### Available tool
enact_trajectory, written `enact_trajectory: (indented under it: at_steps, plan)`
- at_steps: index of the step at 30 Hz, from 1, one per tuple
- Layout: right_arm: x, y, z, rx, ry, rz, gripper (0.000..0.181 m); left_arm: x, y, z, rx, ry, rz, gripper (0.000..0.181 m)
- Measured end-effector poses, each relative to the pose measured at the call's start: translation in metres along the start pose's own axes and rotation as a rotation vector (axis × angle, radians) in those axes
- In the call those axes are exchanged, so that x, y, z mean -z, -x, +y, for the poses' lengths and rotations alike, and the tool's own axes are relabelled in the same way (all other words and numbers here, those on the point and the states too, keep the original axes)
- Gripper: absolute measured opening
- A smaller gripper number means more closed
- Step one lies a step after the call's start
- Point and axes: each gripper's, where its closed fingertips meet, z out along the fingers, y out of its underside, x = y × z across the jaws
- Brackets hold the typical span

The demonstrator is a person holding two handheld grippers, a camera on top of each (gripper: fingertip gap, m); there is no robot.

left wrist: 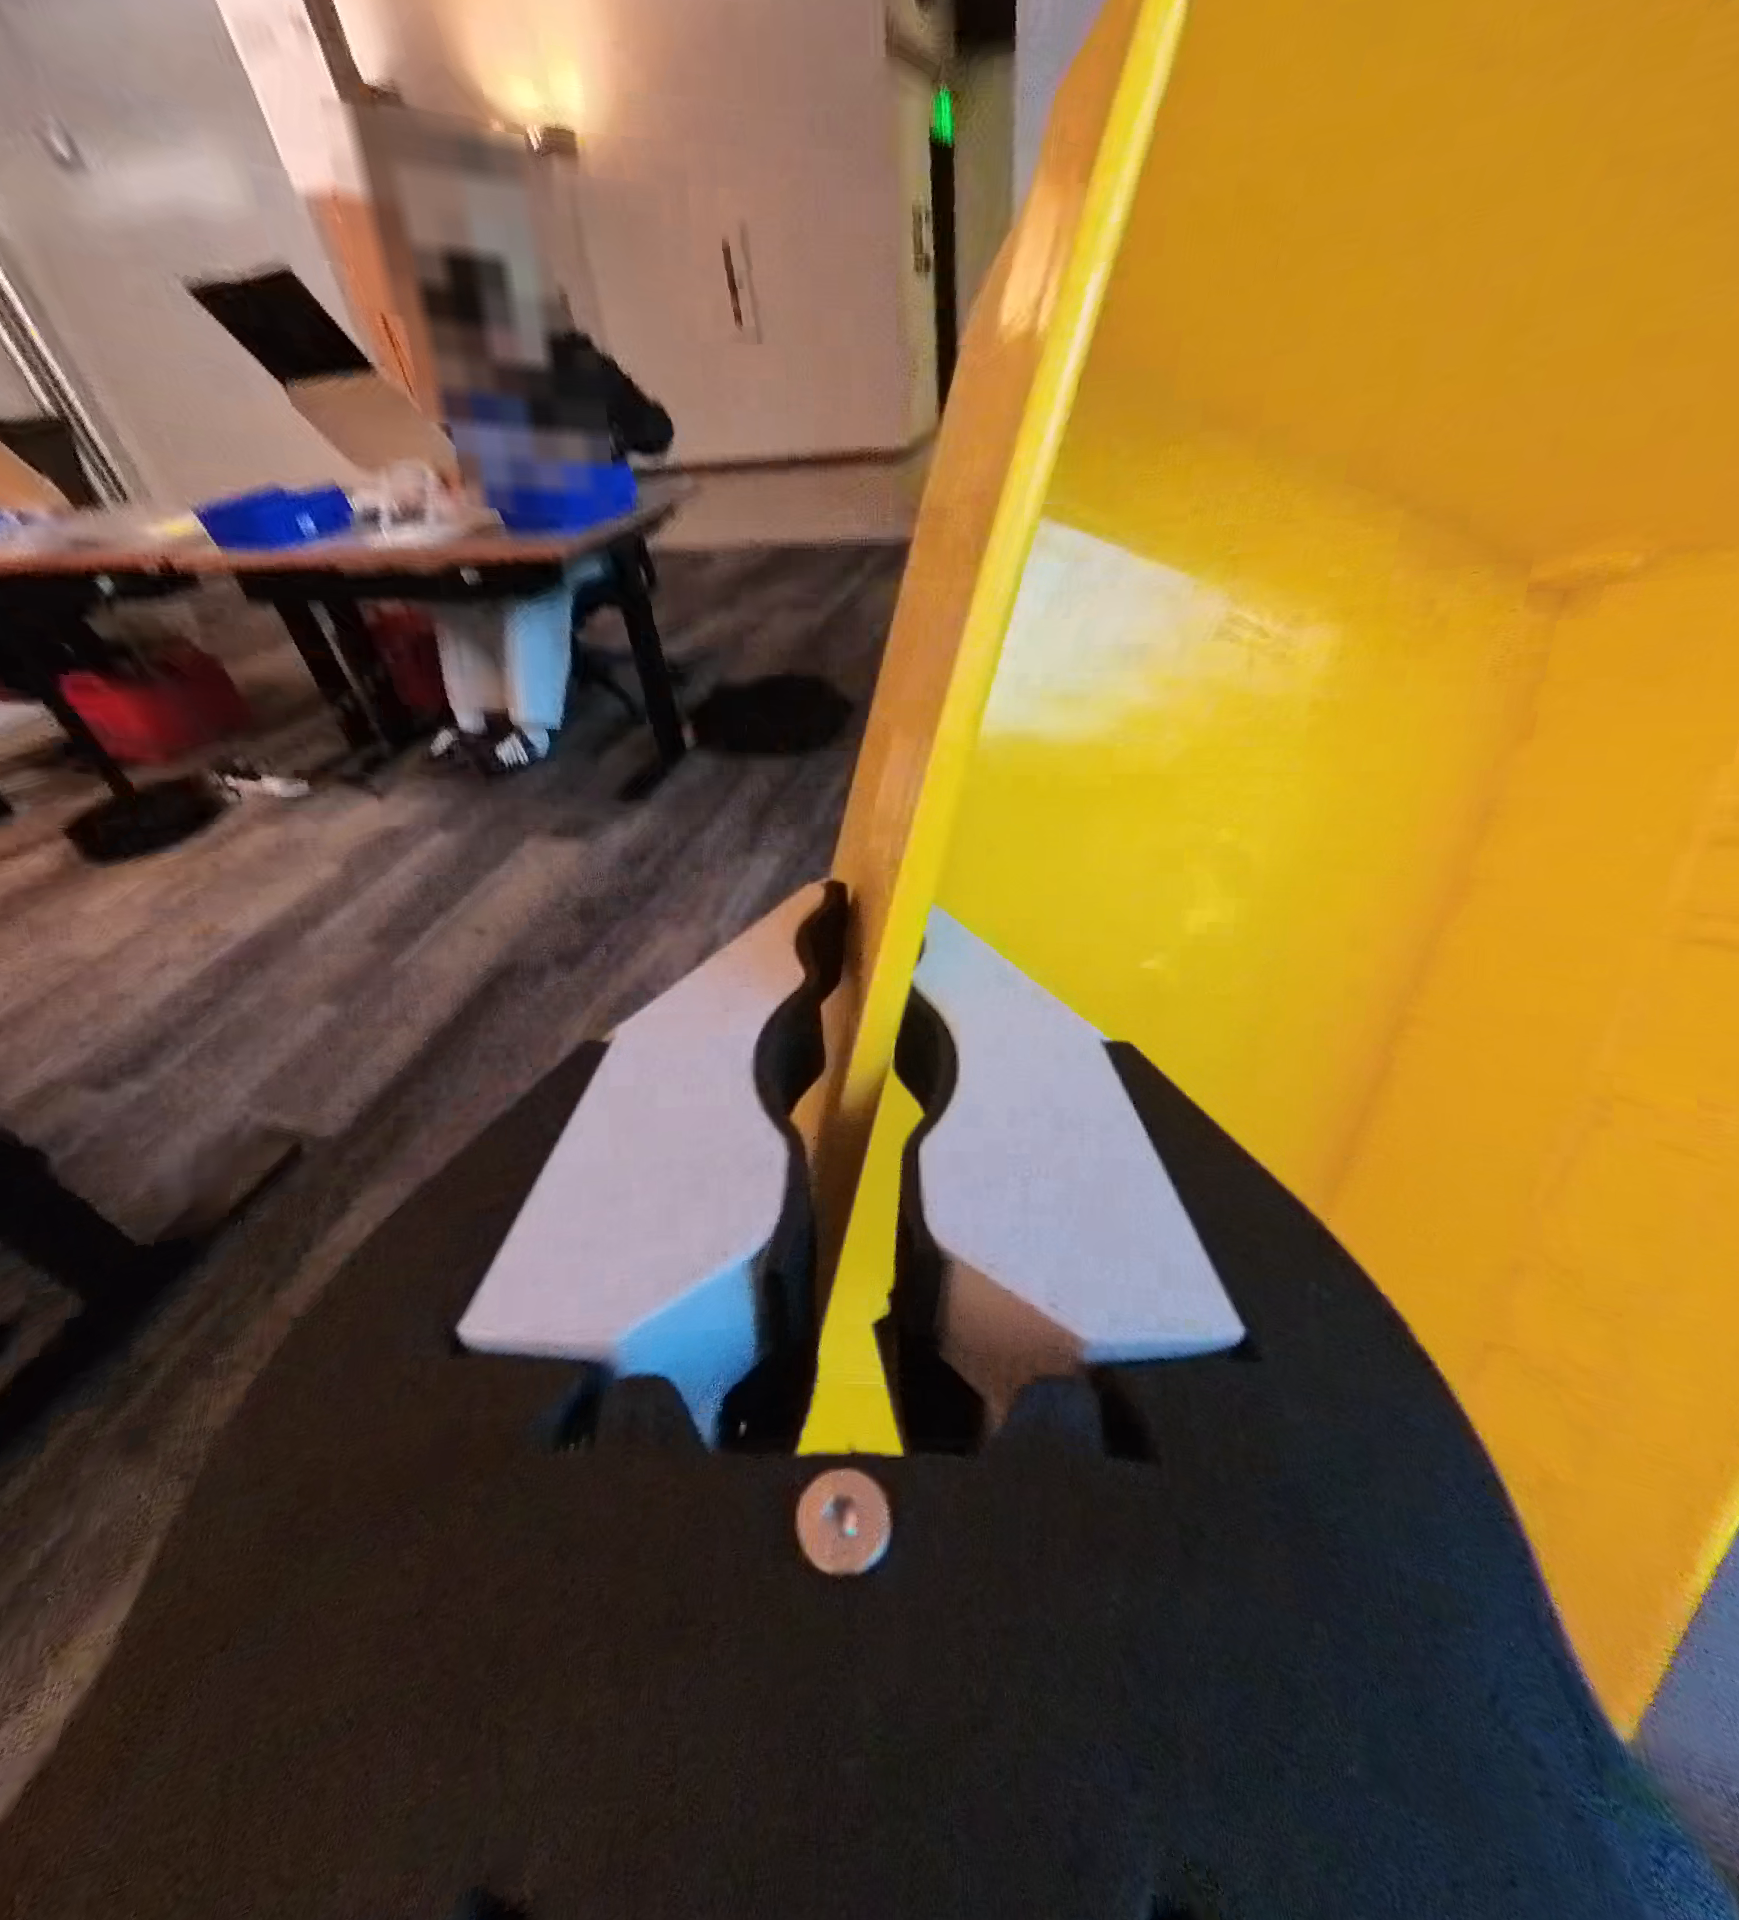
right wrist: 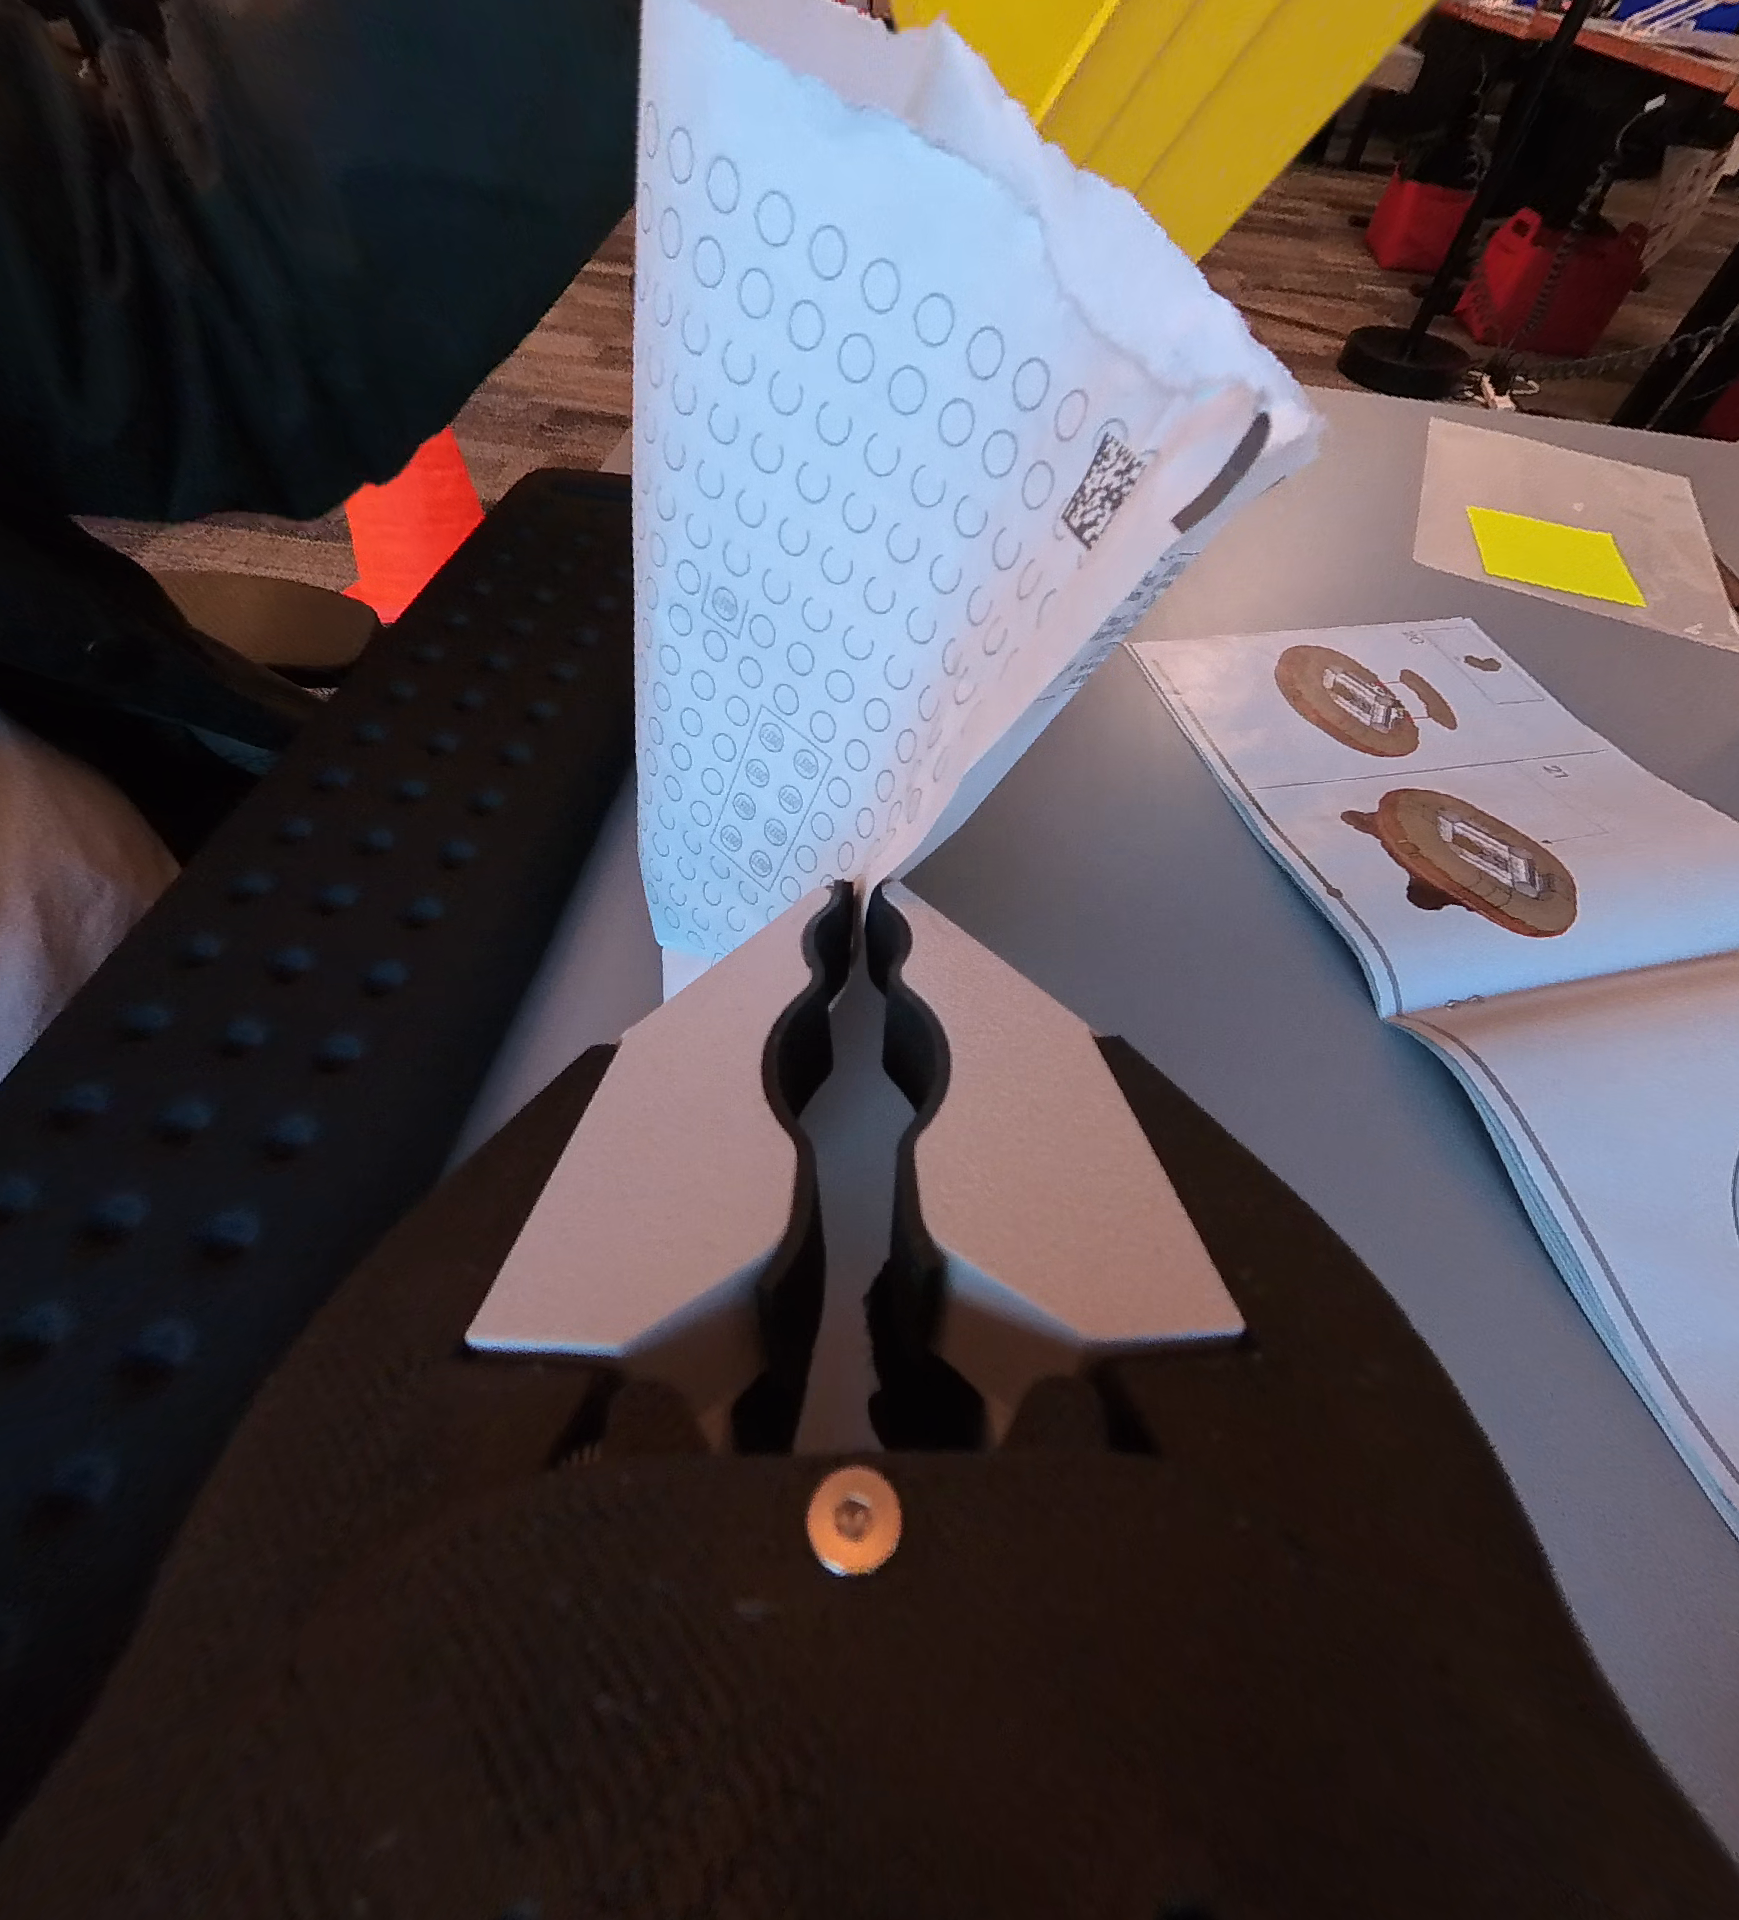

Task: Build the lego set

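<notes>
My left gripper (left wrist: 860, 935) is shut on the rim of a yellow plastic bin (left wrist: 1364, 727), which is lifted and tilted so its empty inside fills the right of the left wrist view. The bin also shows in the right wrist view (right wrist: 1187, 94) at the top, behind the bag. My right gripper (right wrist: 860, 899) is shut on the lower corner of a white paper bag (right wrist: 844, 499) printed with small circles. The bag stands up from the jaws, its torn open top near the yellow bin. An open instruction booklet (right wrist: 1530, 894) lies on the grey table (right wrist: 1208, 1039) to the right.
A black studded baseplate (right wrist: 273, 987) lies at the left of the table. A clear sleeve with a yellow square (right wrist: 1561, 540) lies at the back right. A person's dark sleeve (right wrist: 221, 260) is at upper left. Other tables (left wrist: 325, 561) with blue bins stand across the room. About 45 cm separates my left fingertips from my right.
</notes>
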Motion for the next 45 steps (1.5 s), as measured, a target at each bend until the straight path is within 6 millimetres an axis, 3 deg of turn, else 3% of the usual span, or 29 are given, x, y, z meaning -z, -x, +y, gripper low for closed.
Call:
enact_trajectory:
  at_steps: [4, 8, 15, 21, 28, 32, 35, 38, 41, 43, 45]
  plan:
    - [0.0, 0.0, 0.0, 0.008, 0.007, 0.003, 0.0, -0.041, 0.024, 0.052, 0.026, 0.293, 0.042, 0.005]
    - [0.0, 0.0, 0.0, 0.013, 0.01, 0.005, 0.0, -0.06, 0.047, 0.11, 0.056, 0.583, 0.038, 0.006]
    - [0.0, 0.002, -0.001, 0.041, 0.011, 0.011, 0.0, -0.06, 0.053, 0.164, 0.198, 0.808, 0.087, 0.006]
    - [-0.001, 0.015, -0.01, 0.18, 0.003, 0.01, 0.0, -0.059, 0.051, 0.211, 0.307, 0.937, 0.111, 0.006]
    - [-0.002, 0.03, -0.017, 0.367, 0.002, 0.014, 0.0, -0.059, 0.043, 0.244, 0.432, 1.003, 0.15, 0.008]
    - [-0.002, 0.035, -0.016, 0.463, 0.031, 0.033, 0.0, -0.063, 0.04, 0.235, 0.49, 0.953, 0.193, 0.018]
    - [-0.002, 0.037, -0.015, 0.486, 0.044, 0.032, 0.0, -0.067, 0.041, 0.218, 0.555, 0.861, 0.224, 0.045]
    - [-0.001, 0.036, -0.014, 0.489, 0.05, 0.032, 0.0, -0.06, 0.05, 0.192, 0.511, 0.717, 0.204, 0.058]
    - [0.0, 0.034, -0.011, 0.485, 0.068, 0.033, 0.0, -0.027, 0.048, 0.146, 0.377, 0.457, 0.196, 0.058]
    - [0.002, 0.033, -0.009, 0.478, 0.081, 0.032, 0.0, 0.008, 0.019, 0.115, 0.301, 0.247, 0.321, 0.058]
    - [0.003, 0.033, -0.007, 0.477, 0.095, 0.029, 0.0, 0.05, -0.027, 0.095, 0.243, 0.016, 0.526, 0.055]
